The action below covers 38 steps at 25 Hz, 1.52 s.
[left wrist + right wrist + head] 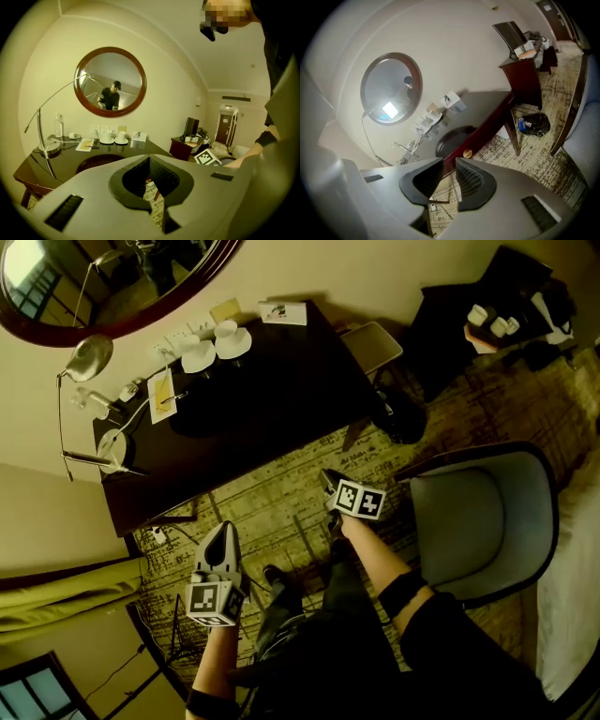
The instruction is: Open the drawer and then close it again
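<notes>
Patterned carpet (281,493), dark wooden bench (272,409): red-brown drawer (483,135) looks shut, its round brass knob (467,153) just beyond the parted, empty jaws of the right gripper (449,162). Left gripper (150,159) has its jaws closed on nothing. Tilted like that, the right jaws may skid off the knob.

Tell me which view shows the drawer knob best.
Right gripper view: the knob shows on the desk front, just beyond the jaws. Head and left gripper views show the desk top but no knob.

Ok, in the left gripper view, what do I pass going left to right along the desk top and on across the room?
Lamp base → paper → cups → box → cabinet → door.
</notes>
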Motion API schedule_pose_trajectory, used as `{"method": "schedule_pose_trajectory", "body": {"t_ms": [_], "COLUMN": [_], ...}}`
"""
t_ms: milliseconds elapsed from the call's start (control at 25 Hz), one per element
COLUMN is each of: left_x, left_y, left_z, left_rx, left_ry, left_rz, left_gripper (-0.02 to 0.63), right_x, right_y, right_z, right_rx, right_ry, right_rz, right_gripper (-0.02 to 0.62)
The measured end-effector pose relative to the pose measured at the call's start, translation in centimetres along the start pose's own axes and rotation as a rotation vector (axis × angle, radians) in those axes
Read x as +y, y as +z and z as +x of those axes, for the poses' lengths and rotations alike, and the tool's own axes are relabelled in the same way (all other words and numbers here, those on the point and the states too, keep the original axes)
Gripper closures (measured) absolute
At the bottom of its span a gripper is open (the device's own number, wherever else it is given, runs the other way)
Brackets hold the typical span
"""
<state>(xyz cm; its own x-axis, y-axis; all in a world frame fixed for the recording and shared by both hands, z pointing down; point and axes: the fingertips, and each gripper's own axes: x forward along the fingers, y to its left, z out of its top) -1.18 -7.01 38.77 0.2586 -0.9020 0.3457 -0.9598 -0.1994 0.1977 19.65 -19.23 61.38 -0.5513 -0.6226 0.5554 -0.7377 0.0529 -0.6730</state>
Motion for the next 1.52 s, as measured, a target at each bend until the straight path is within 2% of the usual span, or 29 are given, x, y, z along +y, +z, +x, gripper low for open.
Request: {"method": "schedule_pose_trajectory", "body": {"t_ms": [80,240,440,560,640,920,1040,1240,1440,1520], "left_x": [0.2,0.5,0.3,0.6,1.0,2.2,2.7,3.4,3.4,3.2], "left_y": [-0.7,-2.1,-3.6,-4.3,-4.9,-7.5,-8.0,-8.7,-9.0,-9.2], "left_z": [0.3,1.4,2.6,3.3,3.8,5.4,5.9,6.6,7.2,7.5], "left_rx": [0.013,0.029,0.030,0.031,0.028,0.042,0.052,0.069,0.076,0.082], "left_ry": [-0.003,-0.003,-0.004,0.005,0.011,0.022,0.025,0.028,0.024,0.018], "left_rz": [-0.002,-0.018,-0.015,0.002,0.015,-0.007,-0.016,-0.018,-0.012,-0.014], "left_gripper": [0.606,0.606,0.606,0.606,0.606,0.606,0.606,0.606,0.606,0.606], "right_x": [-1.6,-4.0,-5.2,-5.7,-5.8,-7.3,-7.7,-7.5,-7.2,-7.4], "right_y": [-0.6,-0.8,-1.6,-2.0,-2.0,-2.7,-2.5,-2.3,-1.8,-1.9], "right_z": [1.8,5.5,9.4,11.8,13.2,16.6,17.9,19.6,20.4,20.5], "right_rx": [-0.004,-0.029,-0.045,-0.063,-0.084,-0.079,-0.104,-0.107,-0.134,-0.138], "right_ry": [-0.004,0.025,0.089,0.121,0.144,0.162,0.172,0.186,0.218,0.224], "right_rz": [0.063,0.178,0.279,0.322,0.350,0.372,0.403,0.398,0.433,0.442], "right_gripper": [0.466,0.359,0.356,0.364,0.403,0.407,0.423,0.430,0.503,0.505]}}
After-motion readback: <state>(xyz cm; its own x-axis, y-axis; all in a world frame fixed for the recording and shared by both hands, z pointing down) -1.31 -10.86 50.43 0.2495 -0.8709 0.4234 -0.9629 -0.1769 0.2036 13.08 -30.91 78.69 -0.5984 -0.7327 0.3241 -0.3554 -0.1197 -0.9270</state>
